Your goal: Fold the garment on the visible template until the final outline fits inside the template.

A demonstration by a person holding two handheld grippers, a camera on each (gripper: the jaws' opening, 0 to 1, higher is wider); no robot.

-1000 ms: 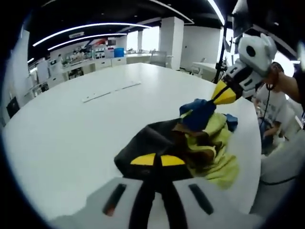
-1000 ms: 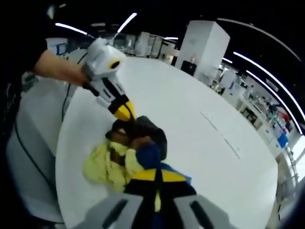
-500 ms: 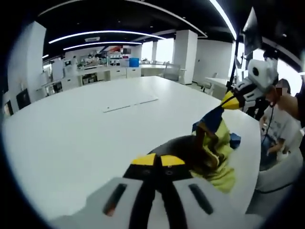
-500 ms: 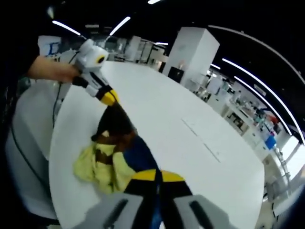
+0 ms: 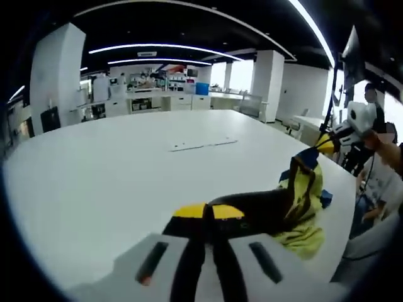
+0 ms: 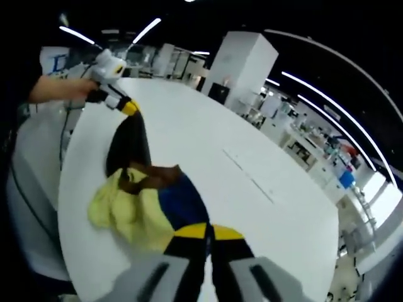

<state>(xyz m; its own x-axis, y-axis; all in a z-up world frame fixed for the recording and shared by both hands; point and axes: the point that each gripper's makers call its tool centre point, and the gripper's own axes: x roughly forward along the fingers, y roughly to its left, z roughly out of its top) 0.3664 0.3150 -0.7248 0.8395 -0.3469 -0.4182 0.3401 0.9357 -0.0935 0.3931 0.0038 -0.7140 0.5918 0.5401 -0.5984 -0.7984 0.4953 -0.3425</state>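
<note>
Across the middle of both views spreads a big white table [image 5: 94, 176], with the garment [image 6: 141, 195], a black, yellow and blue bundle, stretched near its edge at the lower right of the left gripper view. The left gripper [image 5: 208, 212] is clamped on the black end at bottom centre, and the right gripper [image 6: 207, 231] is closed on the blue and yellow end; a thin strip [image 5: 203, 145] lies mid-table

The left gripper view sits low and close over the white table [image 5: 94, 182], looking along its own jaws across the far tabletop toward the room's columns. The right gripper view looks down from higher, along the table's near edge. Both share the garment [image 5: 296, 201] [image 6: 141, 195] stretched between them, and each sees the other gripper.
</note>
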